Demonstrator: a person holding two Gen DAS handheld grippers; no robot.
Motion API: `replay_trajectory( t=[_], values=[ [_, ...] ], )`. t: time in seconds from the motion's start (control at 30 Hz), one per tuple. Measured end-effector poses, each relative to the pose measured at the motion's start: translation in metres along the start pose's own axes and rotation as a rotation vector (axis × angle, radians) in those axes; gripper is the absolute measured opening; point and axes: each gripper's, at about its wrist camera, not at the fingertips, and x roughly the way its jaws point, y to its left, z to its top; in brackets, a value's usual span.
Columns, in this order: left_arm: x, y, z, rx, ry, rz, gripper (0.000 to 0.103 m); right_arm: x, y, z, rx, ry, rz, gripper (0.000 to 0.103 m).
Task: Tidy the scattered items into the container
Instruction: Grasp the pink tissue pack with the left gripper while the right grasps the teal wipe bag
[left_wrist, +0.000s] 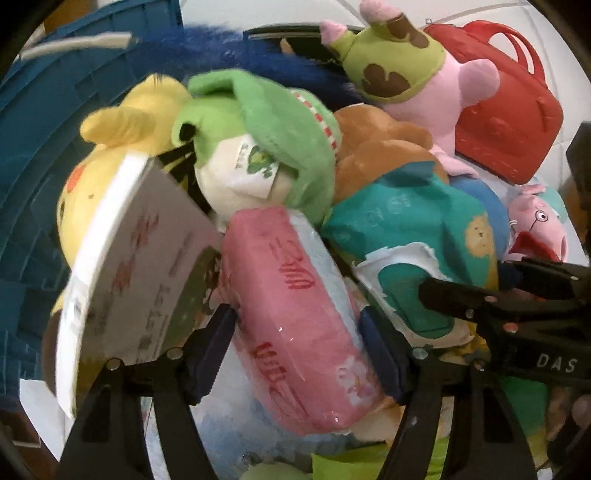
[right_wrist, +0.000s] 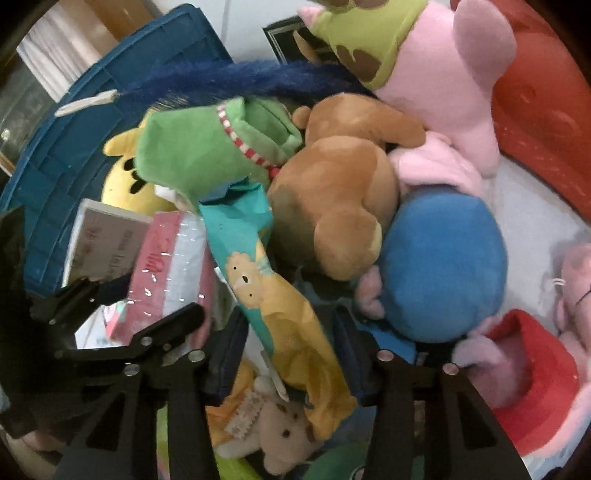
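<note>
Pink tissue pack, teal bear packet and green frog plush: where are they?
Pink tissue pack (left_wrist: 295, 314): left wrist view, its pink face.
Teal bear packet (right_wrist: 258, 273): right wrist view, the printed bear.
Green frog plush (left_wrist: 280, 125): left wrist view, its green back.

Both tools are built alike: matte black plastic frames with triangular cut-outs in their arms, joined by round silver screw heads at the pivots. The left gripper (left_wrist: 295, 354) carries dark navy pads (left_wrist: 384, 358) on the inner faces of its fingers, their surface finely ribbed. The right gripper (right_wrist: 291, 354) has the same navy pads (right_wrist: 225, 362) inside its own black fingers. Seen from the left tool, the right one's body bears white letters reading "DAS" on its side, with small silver and pinkish fasteners just above the lettering.
</note>
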Motion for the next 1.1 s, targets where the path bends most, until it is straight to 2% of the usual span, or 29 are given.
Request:
replay_trajectory(
  t=[0.13, 0.23, 0.3, 0.33, 0.4, 0.57, 0.7, 0.8, 1.1],
  values=[
    [0.004, 0.007, 0.001, -0.018, 0.004, -0.053, 0.077, 0.009, -0.002, 0.000, 0.013, 0.023, -0.003, 0.056],
    [0.016, 0.011, 0.001, -0.031, 0.013, -0.099, 0.083, 0.017, 0.001, 0.001, -0.004, 0.044, -0.038, 0.054],
    [0.015, 0.009, 0.001, -0.026, 0.011, -0.099, 0.080, 0.025, 0.004, 0.000, -0.008, 0.074, -0.032, 0.045],
    [0.012, 0.008, 0.001, -0.024, 0.010, -0.097, 0.074, 0.025, 0.006, 0.000, -0.014, 0.069, -0.033, 0.042],
    [0.002, 0.006, 0.000, -0.008, 0.011, -0.098, 0.067, 0.017, 0.012, -0.004, -0.032, 0.044, -0.042, 0.039],
    [-0.026, 0.001, -0.010, 0.031, -0.021, -0.121, 0.065, -0.030, 0.009, -0.017, 0.004, -0.055, -0.073, 0.031],
    [-0.042, -0.006, -0.013, 0.053, -0.049, -0.156, 0.065, -0.035, 0.005, -0.026, 0.021, -0.073, -0.082, 0.029],
    [-0.056, -0.005, -0.010, 0.064, -0.079, -0.155, 0.065, -0.046, 0.006, -0.031, 0.026, -0.109, -0.081, 0.029],
    [-0.106, -0.001, -0.006, 0.088, -0.184, -0.156, 0.064, -0.096, 0.029, -0.012, 0.011, -0.224, -0.079, 0.029]
  ],
)
